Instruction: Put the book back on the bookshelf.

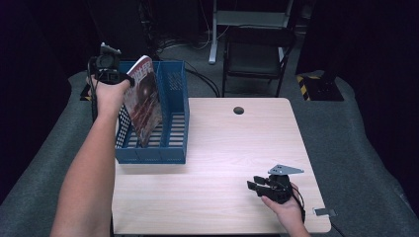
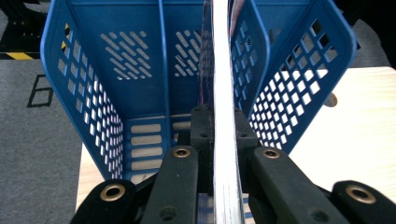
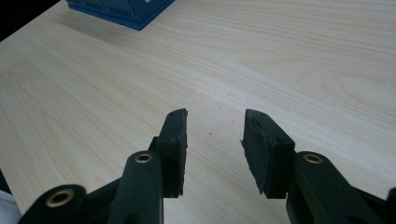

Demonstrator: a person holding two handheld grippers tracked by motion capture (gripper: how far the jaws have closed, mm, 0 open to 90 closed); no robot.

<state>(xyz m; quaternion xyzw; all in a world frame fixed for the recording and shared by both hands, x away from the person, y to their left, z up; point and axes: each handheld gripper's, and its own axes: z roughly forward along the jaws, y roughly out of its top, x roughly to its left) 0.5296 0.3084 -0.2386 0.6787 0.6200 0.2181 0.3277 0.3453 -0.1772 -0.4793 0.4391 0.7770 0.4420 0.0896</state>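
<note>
A blue plastic file rack [image 1: 170, 133] with slotted walls stands on the left side of the light wooden table [image 1: 232, 148]. A magazine with a reddish cover [image 1: 144, 101] stands tilted in its middle compartment. My left gripper [image 1: 109, 69] is shut on the magazine's upper back edge. In the left gripper view the magazine's white page edge [image 2: 223, 93] runs up between the jaws, with the rack [image 2: 116, 93] beyond. My right gripper [image 1: 254, 186] rests low over the table's front right, open with nothing between its fingers [image 3: 173, 140].
A black folding chair [image 1: 257, 54] and a white desk leg [image 1: 215, 29] stand beyond the table. A round cable hole [image 1: 238, 110] is near the table's far edge. Grey carpet surrounds the table. A corner of the rack [image 3: 121, 11] shows in the right gripper view.
</note>
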